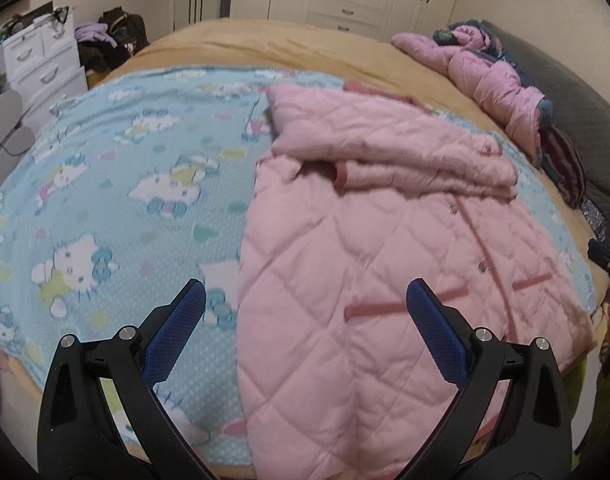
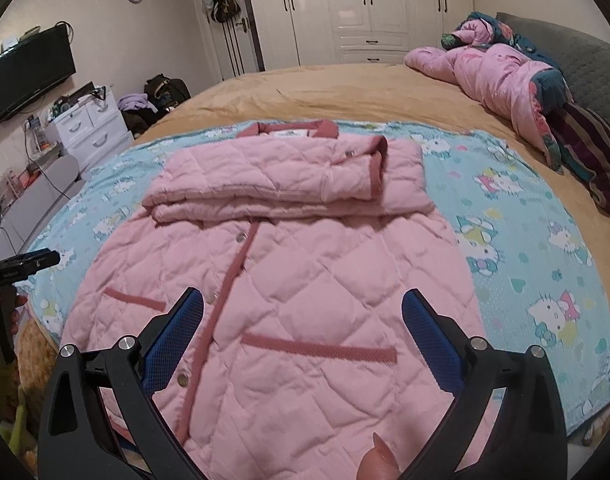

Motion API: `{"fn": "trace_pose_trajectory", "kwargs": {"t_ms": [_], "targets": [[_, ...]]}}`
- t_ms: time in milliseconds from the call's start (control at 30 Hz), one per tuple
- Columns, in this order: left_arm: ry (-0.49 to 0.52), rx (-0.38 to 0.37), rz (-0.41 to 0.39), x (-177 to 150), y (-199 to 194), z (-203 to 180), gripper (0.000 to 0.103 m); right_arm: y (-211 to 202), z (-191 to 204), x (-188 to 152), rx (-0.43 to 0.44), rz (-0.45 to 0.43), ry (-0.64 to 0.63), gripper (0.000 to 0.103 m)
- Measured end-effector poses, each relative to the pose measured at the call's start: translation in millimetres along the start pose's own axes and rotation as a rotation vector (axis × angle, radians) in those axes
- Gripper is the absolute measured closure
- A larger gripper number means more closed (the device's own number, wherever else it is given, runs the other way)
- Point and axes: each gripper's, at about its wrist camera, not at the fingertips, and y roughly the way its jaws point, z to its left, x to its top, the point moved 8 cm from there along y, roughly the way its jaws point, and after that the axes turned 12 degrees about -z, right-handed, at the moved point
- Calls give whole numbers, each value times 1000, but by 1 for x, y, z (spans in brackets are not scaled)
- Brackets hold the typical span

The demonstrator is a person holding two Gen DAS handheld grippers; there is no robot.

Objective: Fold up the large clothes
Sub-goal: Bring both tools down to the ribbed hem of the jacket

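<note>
A: Left wrist view, status?
B: Left gripper (image 1: 305, 300) raised above near edge of bed (image 1: 241, 40), jaws wide apart, nothing held. Pink quilted jacket (image 1: 385, 240) flat on cartoon-print blanket (image 1: 125, 160), toward right side of bed, both sleeves folded across chest.

A: Right wrist view?
B: Right gripper (image 2: 303, 308) above jacket hem, jaws spread, empty. Jacket front up, collar toward far edge, snap placket down centre. Crumpled pink coat (image 2: 497, 80) at far right corner. Fingertip (image 2: 379, 460) visible at lower frame.
</note>
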Motion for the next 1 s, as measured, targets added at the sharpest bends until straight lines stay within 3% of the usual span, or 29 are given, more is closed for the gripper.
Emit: {"fn": "trace_pose_trajectory", "kwargs": {"t_ms": [533,833,1000], "targets": [[9,-47,171,-74,8,6,9,-14,-37,-34,-60,69,10,4],[-25,-74,214,-97,10,11,9,-24,-63,-59,-118,119,39,4],[7,-92,249,-114,9,4,9,-26,-71,-70,-140,151,43,4]]}}
